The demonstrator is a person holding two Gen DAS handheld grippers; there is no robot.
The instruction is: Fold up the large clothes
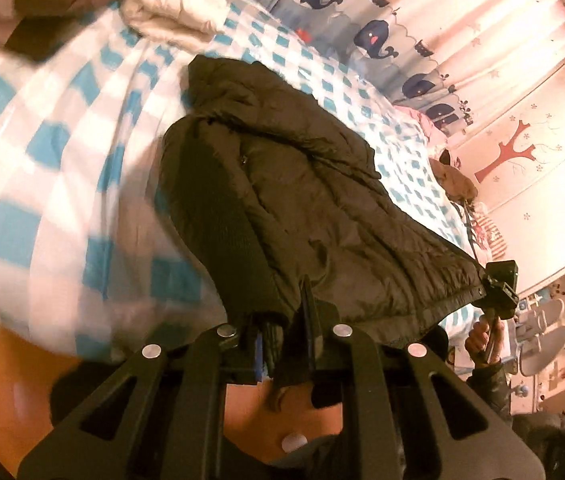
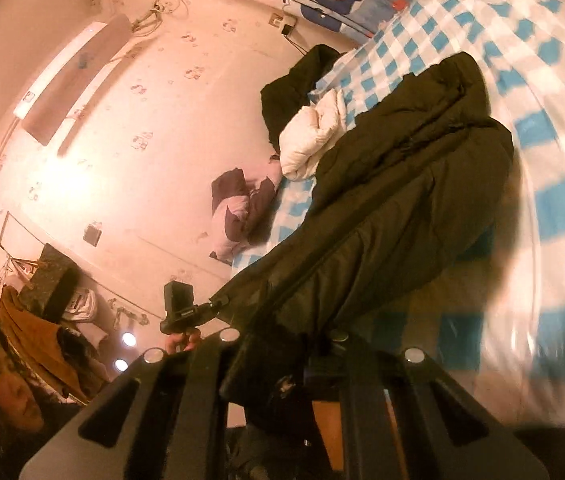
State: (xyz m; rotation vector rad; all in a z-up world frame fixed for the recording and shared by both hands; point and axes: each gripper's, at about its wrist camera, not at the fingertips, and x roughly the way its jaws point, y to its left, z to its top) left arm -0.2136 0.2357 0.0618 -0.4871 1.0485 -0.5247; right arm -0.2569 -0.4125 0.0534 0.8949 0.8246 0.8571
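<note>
A dark padded jacket [image 1: 302,184] lies lengthwise on a bed with a blue-and-white checked sheet [image 1: 42,160]. My left gripper [image 1: 282,332] is shut on one corner of the jacket's hem, which hangs lifted off the bed's near edge. The other hem corner is pinched in my right gripper [image 1: 500,288], held by a hand at the right. In the right wrist view the jacket [image 2: 402,200] stretches away from my right gripper [image 2: 294,356], whose fingers are buried in dark fabric. My left gripper [image 2: 186,308] shows there at the left, clamped on the hem.
A white padded garment [image 2: 314,136], a black garment [image 2: 286,92] and a purple-and-white bundle [image 2: 238,208] lie at the bed's far end by the wall. A whale-print curtain [image 1: 362,20] runs along the far side. A person is at the lower left of the right wrist view.
</note>
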